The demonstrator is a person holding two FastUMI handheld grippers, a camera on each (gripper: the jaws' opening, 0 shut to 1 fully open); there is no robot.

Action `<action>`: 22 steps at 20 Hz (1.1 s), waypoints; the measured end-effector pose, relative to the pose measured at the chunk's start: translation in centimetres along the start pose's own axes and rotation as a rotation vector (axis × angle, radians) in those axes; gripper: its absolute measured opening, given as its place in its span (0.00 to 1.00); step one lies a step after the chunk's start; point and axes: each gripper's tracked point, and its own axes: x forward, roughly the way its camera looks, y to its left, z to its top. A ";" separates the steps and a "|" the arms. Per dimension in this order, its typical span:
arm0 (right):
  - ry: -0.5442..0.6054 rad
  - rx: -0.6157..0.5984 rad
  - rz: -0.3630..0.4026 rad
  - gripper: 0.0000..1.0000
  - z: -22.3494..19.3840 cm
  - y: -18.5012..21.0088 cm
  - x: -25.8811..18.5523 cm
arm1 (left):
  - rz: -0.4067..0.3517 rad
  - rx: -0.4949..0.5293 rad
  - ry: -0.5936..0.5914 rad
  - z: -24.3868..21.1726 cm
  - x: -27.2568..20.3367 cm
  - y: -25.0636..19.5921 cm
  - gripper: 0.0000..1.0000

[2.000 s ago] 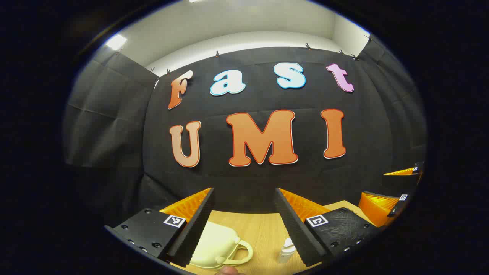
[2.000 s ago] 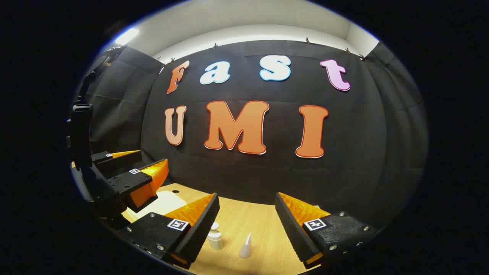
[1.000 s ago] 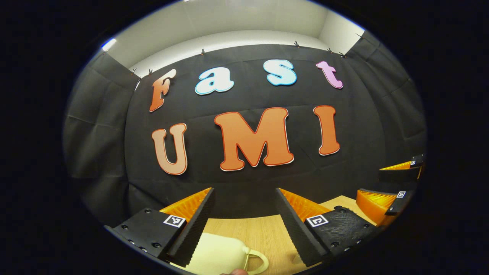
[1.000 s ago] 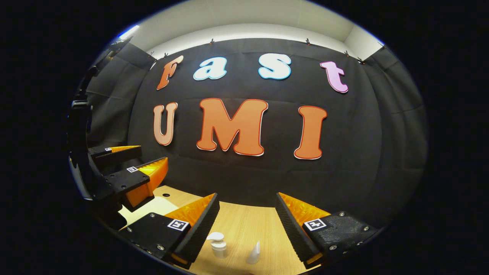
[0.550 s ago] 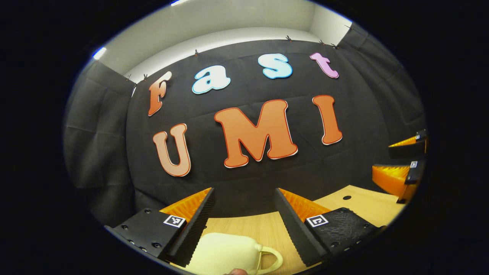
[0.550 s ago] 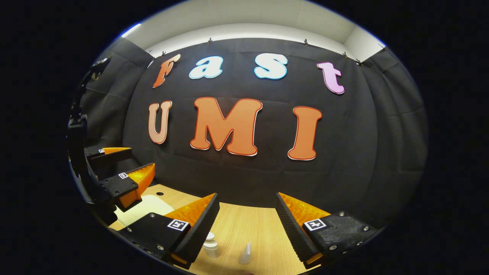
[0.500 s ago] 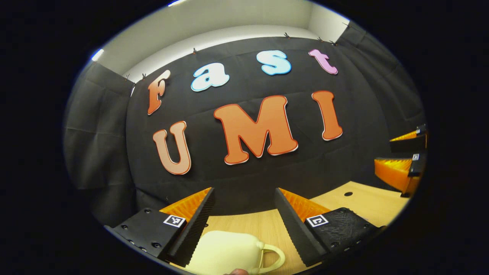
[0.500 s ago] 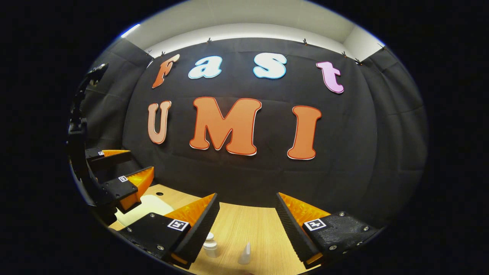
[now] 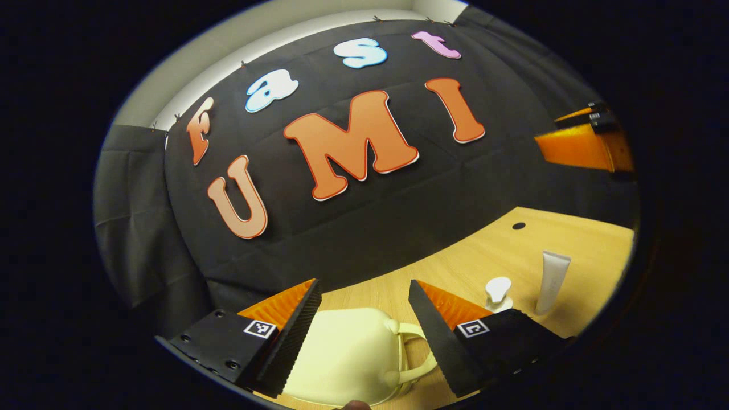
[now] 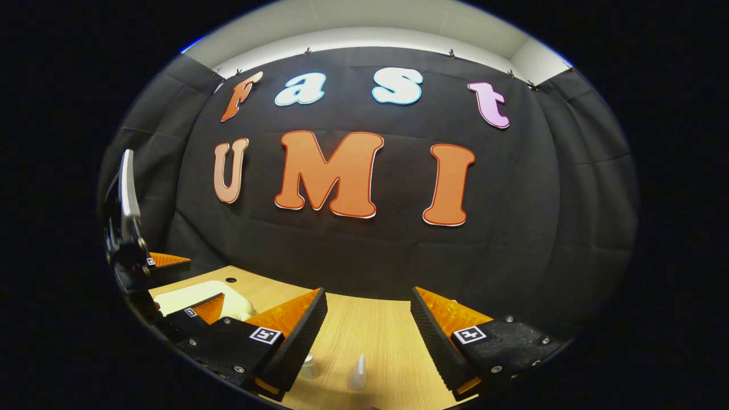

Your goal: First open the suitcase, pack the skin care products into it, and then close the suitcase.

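Observation:
The cream suitcase [image 9: 347, 359] lies closed on the wooden table [image 9: 455, 262], its handle [image 9: 413, 353] toward the right. My left gripper [image 9: 363, 289] hangs open just above it, one finger on each side of the case's top. A white pump bottle [image 9: 498, 290] and a white tube [image 9: 552, 282] stand to the right of the case. My right gripper [image 10: 368, 293] is open above the table, with the pump bottle's top [image 10: 309, 367] and the tube's tip [image 10: 357, 371] below it. The left gripper [image 10: 182, 285] and the suitcase [image 10: 193, 295] appear at the far left of the right gripper view.
A small round hole [image 9: 518, 226] sits in the table near the back. The black cloth wall [image 10: 370, 245] closes the table's far side. In the left gripper view, the right gripper [image 9: 586, 128] shows at the upper right edge.
My left gripper has tipped down and rolled toward the suitcase, which now sits larger between its fingers; the bottle and tube have come into its view. The right gripper barely moved.

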 end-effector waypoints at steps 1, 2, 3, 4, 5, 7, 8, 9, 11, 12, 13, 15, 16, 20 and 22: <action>0.001 0.000 -0.002 0.94 0.0 -0.2 0.1 | -0.006 0.016 0.011 -0.7 -0.2 -0.6 0.99; 0.000 0.000 -0.007 0.94 0.0 -0.4 0.2 | -0.013 0.030 0.019 -1.3 -0.2 -1.0 0.99; -0.001 0.000 -0.013 0.94 -0.1 -0.7 0.3 | -0.028 0.048 0.030 -2.0 -0.1 -1.6 0.99; 0.000 0.002 -0.019 0.94 -0.1 -1.0 0.4 | -0.052 0.081 0.045 -2.8 0.0 -2.4 0.99; 0.002 0.000 -0.028 0.94 -0.2 -1.3 0.4 | -0.068 0.107 0.053 -3.3 0.0 -3.0 0.99; 0.001 -0.015 -0.041 0.94 -0.3 -1.8 0.4 | -0.092 0.165 0.078 -4.7 0.0 -4.0 0.99; 0.000 -0.024 -0.045 0.94 -0.3 -2.1 0.4 | -0.098 0.201 0.087 -5.4 -0.2 -4.2 0.99; 0.000 -0.032 -0.051 0.94 -0.4 -2.3 0.4 | -0.113 0.233 0.096 -6.0 -0.1 -4.8 0.99; 0.006 -0.035 -0.054 0.94 -0.7 -2.4 0.2 | -0.148 0.285 0.129 -7.7 -0.2 -5.9 0.98; 0.008 -0.034 -0.057 0.94 -0.7 -2.5 0.2 | -0.158 0.299 0.144 -8.6 -0.2 -6.1 0.98; 0.013 -0.032 -0.057 0.94 -0.9 -2.6 0.2 | -0.170 0.319 0.163 -9.3 -0.1 -6.6 0.98; 0.016 -0.031 -0.060 0.94 -1.1 -2.8 0.0 | -0.190 0.368 0.177 -10.5 -0.2 -7.2 0.98; 0.017 -0.034 -0.062 0.94 -1.1 -2.8 0.0 | -0.211 0.397 0.189 -11.2 -0.5 -7.7 0.98; 0.018 -0.038 -0.064 0.94 -1.5 -2.8 -0.2 | -0.267 0.467 0.255 -13.9 -0.7 -8.5 0.98; 0.021 -0.037 -0.063 0.94 -1.6 -2.7 -0.3 | -0.265 0.526 0.255 -13.9 -0.7 -8.1 0.95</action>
